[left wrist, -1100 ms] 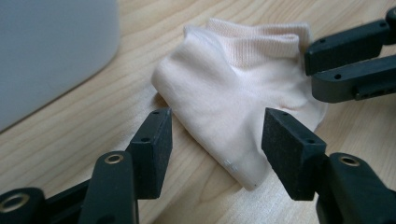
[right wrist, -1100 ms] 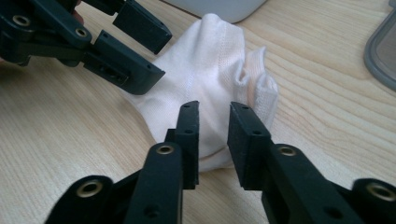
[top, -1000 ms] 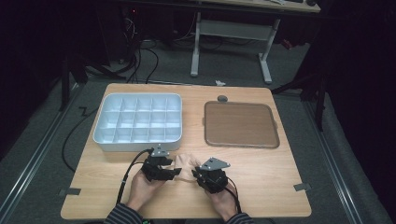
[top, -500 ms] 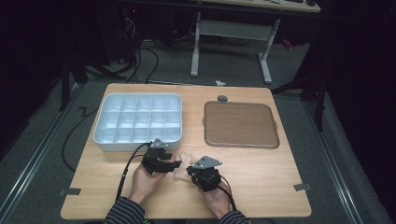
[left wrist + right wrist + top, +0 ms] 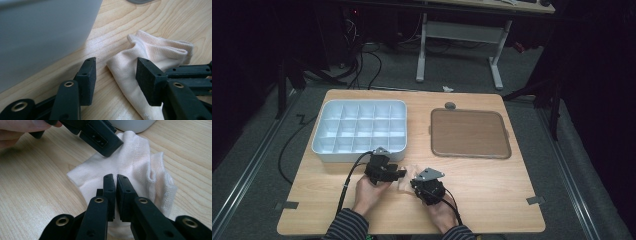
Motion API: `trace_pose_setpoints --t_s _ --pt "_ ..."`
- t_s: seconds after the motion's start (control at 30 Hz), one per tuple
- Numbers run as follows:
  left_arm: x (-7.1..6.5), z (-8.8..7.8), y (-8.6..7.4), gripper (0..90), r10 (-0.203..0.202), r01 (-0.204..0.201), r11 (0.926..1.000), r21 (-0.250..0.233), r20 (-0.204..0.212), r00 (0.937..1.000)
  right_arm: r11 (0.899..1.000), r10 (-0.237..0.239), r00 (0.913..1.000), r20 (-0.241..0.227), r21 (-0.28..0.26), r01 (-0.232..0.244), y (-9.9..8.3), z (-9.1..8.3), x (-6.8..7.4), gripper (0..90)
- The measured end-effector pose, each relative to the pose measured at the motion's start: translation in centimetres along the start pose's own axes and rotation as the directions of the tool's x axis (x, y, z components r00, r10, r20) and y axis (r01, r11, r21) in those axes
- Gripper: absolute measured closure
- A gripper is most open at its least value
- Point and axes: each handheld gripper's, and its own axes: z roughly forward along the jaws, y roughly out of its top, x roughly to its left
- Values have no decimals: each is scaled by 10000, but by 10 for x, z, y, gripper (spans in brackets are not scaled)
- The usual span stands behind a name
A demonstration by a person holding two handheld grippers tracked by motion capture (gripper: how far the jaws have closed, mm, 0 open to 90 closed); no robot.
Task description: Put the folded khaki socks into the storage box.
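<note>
Left hand-held gripper [image 5: 116, 75] closing, straddling sock [image 5: 155, 55] | right hand-held gripper [image 5: 115, 182] apparently pinches sock

A dim lab or workshop: a light wooden counter [image 5: 492, 200] on grey carpet, black cables [image 5: 362, 60] trailing across the floor, a white metal-legged desk frame [image 5: 459, 37] behind.

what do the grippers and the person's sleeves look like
Both grippers, left and right, are black, with flat rectangular jaw pads on linkage arms with brass-coloured pivot rivets. The right carries a grey three-cornered plate on top. A black cable trails from the left one. The sleeves are dark with thin stripes.
</note>
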Motion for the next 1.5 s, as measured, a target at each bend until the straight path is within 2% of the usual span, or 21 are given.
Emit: trace_pose_setpoints --t_s 0.07,0.33,0.6,0.7,0.83,0.97,1.5 --pt "-1 1 0 514 -11 11 10000 -21 -103 9999 10000 -63 10000 14 8 63 0 0 0 858" --pt "-2 3 0 532 -58 59 10000 -43 19 10000 9999 -157 9999 56 -16 157 -3 -1 1 858" --pt "-7 6 0 656 199 -200 9997 116 69 9998 9998 -208 9998 58 18 208 -3 -1 1 859" --pt "-9 7 2 711 453 -450 9985 324 -80 9989 9998 -220 9997 55 27 220 -3 -1 1 859" --pt "-8 7 1 775 308 -312 9988 383 109 9995 9998 -215 9998 35 22 215 -3 -1 1 859" --pt "-9 6 1 830 418 -423 9985 357 136 9990 9997 -229 9997 29 63 229 -3 -2 1 860" --pt "-15 -12 0 846 462 -463 9989 -2 535 9975 9988 -452 9989 -113 178 454 -5 -5 7 865"
